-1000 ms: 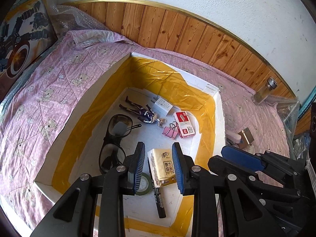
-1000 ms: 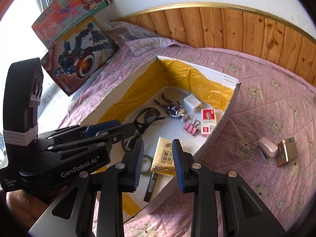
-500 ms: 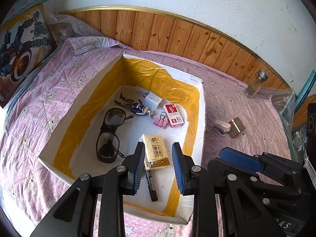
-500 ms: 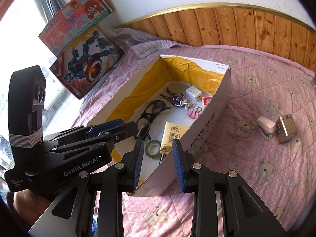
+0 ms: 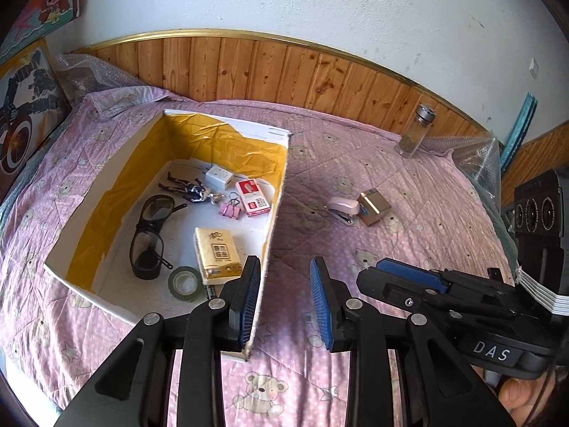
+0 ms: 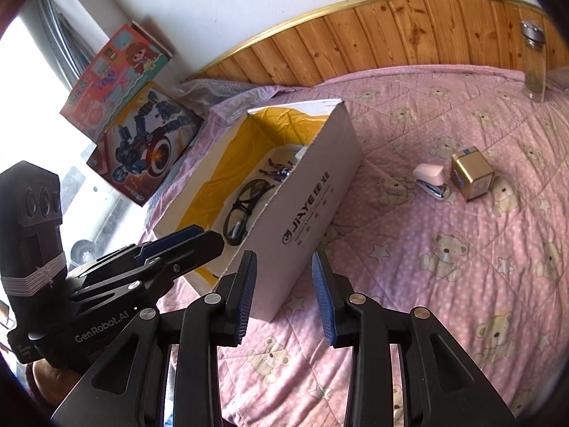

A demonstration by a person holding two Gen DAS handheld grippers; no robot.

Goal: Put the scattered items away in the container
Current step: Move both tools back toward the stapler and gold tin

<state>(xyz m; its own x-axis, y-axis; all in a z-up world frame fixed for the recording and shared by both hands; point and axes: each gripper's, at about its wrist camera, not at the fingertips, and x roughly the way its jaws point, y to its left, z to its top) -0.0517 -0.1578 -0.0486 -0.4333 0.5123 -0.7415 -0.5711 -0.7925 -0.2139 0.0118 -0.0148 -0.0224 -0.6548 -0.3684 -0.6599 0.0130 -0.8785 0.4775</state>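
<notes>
- A pink quilt (image 5: 409, 185) printed with bears covers the whole surface, with wood panelling (image 5: 270, 71) along the far side.
- The white cardboard box (image 6: 313, 185), lined with yellow tape, sits on the left of the quilt and is open at the top.
- Inside the box lie black glasses (image 5: 149, 235), a yellow tissue pack (image 5: 216, 252), a red-and-white staple box (image 5: 253, 197), a tape roll (image 5: 185, 283), pink binder clips (image 5: 229, 210), a white charger (image 5: 219, 177) and a small figure (image 5: 188, 188).
- The left gripper (image 5: 284, 295) hangs over the box's near right wall, jaws apart and empty.
- The right gripper (image 6: 284, 295) hangs near the box's near corner, jaws likewise apart and empty.
- A glass jar (image 5: 416, 131) stands at the far right.
- A gold box (image 6: 472, 177) and a pink stapler (image 6: 432, 179) lie just beside each other on the quilt, right of the box.
</notes>
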